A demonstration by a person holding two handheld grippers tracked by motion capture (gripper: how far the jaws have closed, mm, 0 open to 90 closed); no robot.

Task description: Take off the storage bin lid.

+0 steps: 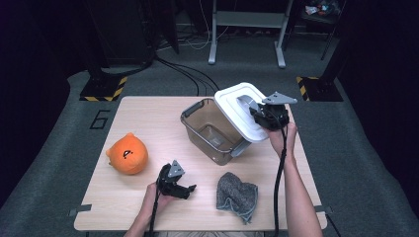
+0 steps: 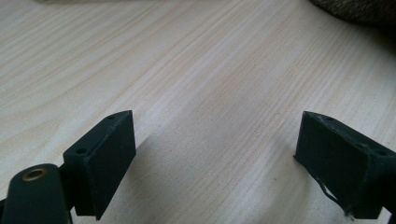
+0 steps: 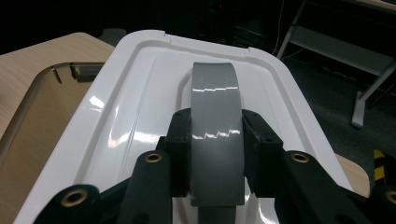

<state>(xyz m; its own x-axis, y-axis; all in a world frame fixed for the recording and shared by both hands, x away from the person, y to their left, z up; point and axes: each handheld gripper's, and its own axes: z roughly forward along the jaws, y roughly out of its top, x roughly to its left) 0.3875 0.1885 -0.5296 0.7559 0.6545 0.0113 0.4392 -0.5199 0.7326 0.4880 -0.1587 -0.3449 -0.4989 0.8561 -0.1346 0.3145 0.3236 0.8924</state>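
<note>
Right gripper view: right claw [image 3: 217, 154] clamps lid [image 3: 140, 107] handle [image 3: 215, 116]

One wooden table [image 1: 148, 123] is counted; one clear plastic container [image 1: 210, 129] is seen on it; one white lid [image 1: 237, 111] with one grey handle [image 3: 215, 126] is counted, tilted at the container's right rim; one orange plush toy [image 1: 128, 153] is counted near the table's left side; one grey cloth [image 1: 237, 194] is counted near the front edge; two handheld grippers are counted, a left gripper [image 1: 184, 189] and a right gripper [image 1: 257, 109]; four black jaws are counted in all, two to each gripper; two forearms are counted at the bottom of the high view.
</note>
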